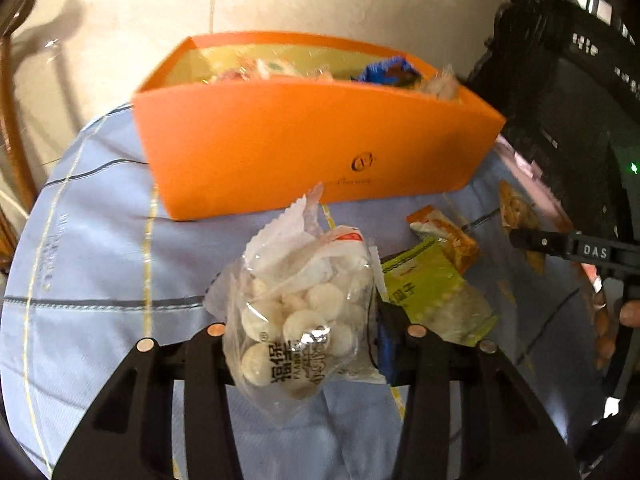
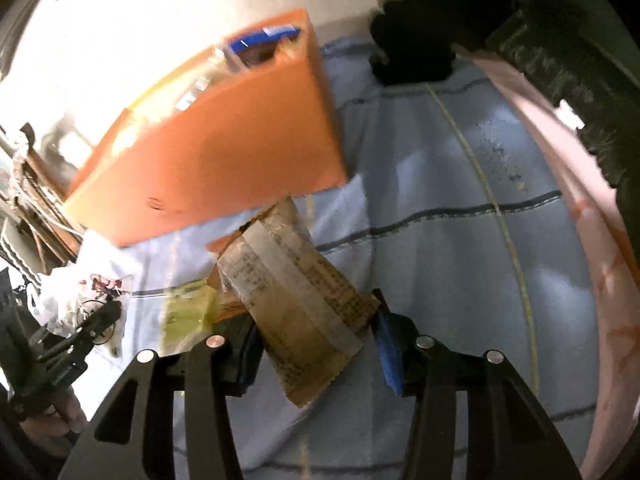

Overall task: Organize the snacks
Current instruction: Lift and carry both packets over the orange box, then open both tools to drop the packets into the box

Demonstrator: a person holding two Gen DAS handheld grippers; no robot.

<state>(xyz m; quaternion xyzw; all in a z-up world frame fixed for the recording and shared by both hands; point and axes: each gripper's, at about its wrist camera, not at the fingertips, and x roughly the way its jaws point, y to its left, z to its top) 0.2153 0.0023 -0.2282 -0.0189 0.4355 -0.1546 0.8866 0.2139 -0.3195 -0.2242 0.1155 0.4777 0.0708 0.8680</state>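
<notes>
A clear bag of white round candies [image 1: 296, 312] hangs between the fingers of my left gripper [image 1: 304, 332], which is shut on it just in front of the orange box [image 1: 304, 136]. The box stands open on the blue cloth and holds several wrapped snacks. My right gripper [image 2: 316, 328] is shut on a brownish printed snack packet [image 2: 288, 280], held tilted below the orange box [image 2: 224, 152]. A green packet [image 1: 432, 292] and an orange packet [image 1: 448, 236] lie on the cloth between the two grippers.
A blue checked cloth [image 1: 100, 260] covers the round table. A black device [image 1: 580, 80] stands at the back right beside the box. A pink rim [image 2: 560, 160] runs along the table's right side. Wooden chair parts [image 1: 16, 128] show at the far left.
</notes>
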